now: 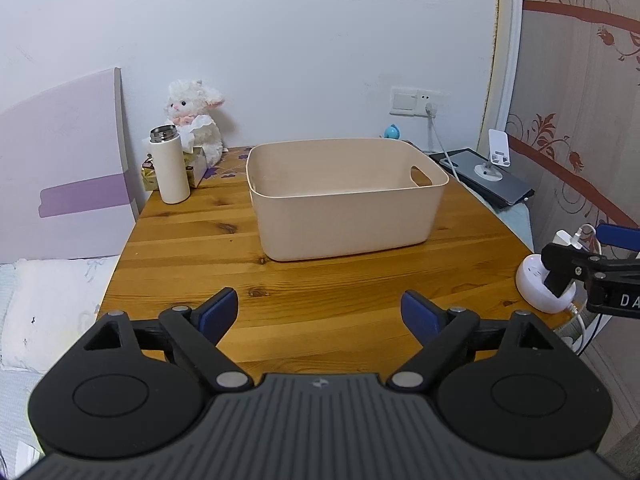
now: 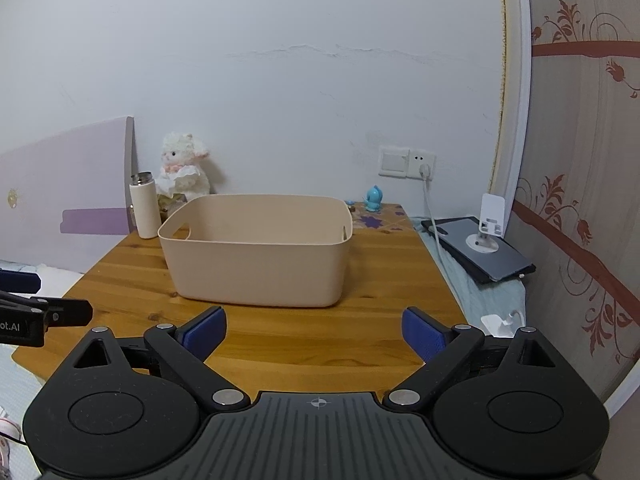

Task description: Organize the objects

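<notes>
Nearest to the cameras, the left gripper [image 1: 319, 314] and the right gripper [image 2: 314, 330] both hover over the near edge of the wooden counter [image 1: 192, 248]. The jaws of each stand wide apart and nothing is between them.

Further in, near the middle of the counter, stands a beige plastic bin [image 1: 344, 204] with handle holes. What shows of its inside is bare; the near part of its floor is hidden behind the wall. At the far left stand a white bottle [image 1: 170, 166] with a metal top and a plush lamb [image 1: 196, 114], just beside each other. At the far right, near the wall, stands a small blue figure [image 2: 373, 199].

In my judgement, this scene fits two stages: things are to be gathered into the bin, or they were set out at the edges. So I cannot settle which move is called for.

As for writing, the body of one gripper shows "DA" in the left view, and the other shows "ot.AI" in the right view. Both are cut off.
</notes>
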### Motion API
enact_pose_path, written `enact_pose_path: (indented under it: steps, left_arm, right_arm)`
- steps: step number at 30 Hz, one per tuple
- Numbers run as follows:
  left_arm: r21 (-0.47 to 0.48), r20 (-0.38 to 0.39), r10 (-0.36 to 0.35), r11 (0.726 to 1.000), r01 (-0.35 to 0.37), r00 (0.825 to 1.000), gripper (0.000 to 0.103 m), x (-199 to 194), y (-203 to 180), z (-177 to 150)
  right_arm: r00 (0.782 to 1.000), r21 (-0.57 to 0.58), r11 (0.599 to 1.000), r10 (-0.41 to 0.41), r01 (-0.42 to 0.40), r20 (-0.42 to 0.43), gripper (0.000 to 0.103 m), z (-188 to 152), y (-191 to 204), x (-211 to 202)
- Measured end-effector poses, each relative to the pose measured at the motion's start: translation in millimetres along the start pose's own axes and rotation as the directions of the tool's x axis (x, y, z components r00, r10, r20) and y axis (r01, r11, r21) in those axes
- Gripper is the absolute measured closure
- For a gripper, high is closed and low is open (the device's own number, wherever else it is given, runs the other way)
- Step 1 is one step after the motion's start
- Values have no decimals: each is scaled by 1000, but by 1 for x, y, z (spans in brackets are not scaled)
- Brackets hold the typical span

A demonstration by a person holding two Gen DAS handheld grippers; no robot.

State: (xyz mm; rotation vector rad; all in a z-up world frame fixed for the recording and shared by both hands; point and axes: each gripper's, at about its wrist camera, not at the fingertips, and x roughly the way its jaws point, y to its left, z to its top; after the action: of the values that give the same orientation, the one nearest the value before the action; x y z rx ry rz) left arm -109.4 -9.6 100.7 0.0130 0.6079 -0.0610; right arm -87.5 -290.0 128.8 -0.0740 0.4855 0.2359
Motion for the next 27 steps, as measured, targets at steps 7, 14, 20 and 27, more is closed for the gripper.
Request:
enact_pose_path:
  steps: [7, 14, 20, 27]
  left_arm:
    - [16, -2, -4, 1000, 4, 1000, 13, -3, -5, -3]
    - [23, -10, 7, 1000, -7, 1000, 13, -2, -7, -6]
    - [28, -11, 9, 1000, -9, 1000, 13, -1, -8, -5]
    - [25, -27, 4, 1000, -4, 1000, 13, 4, -7, -5]
  right_arm:
    - [1000, 13, 1000, 4, -4, -20, 7, -7, -3, -3]
    - [999, 7, 1000, 8, -7, -33, 7, -8, -5, -1]
    - [999, 7, 1000, 11, -11, -36, 6, -9, -4, 0]
    - [998, 7, 1000, 15, -15, -54, 6, -9, -4, 8]
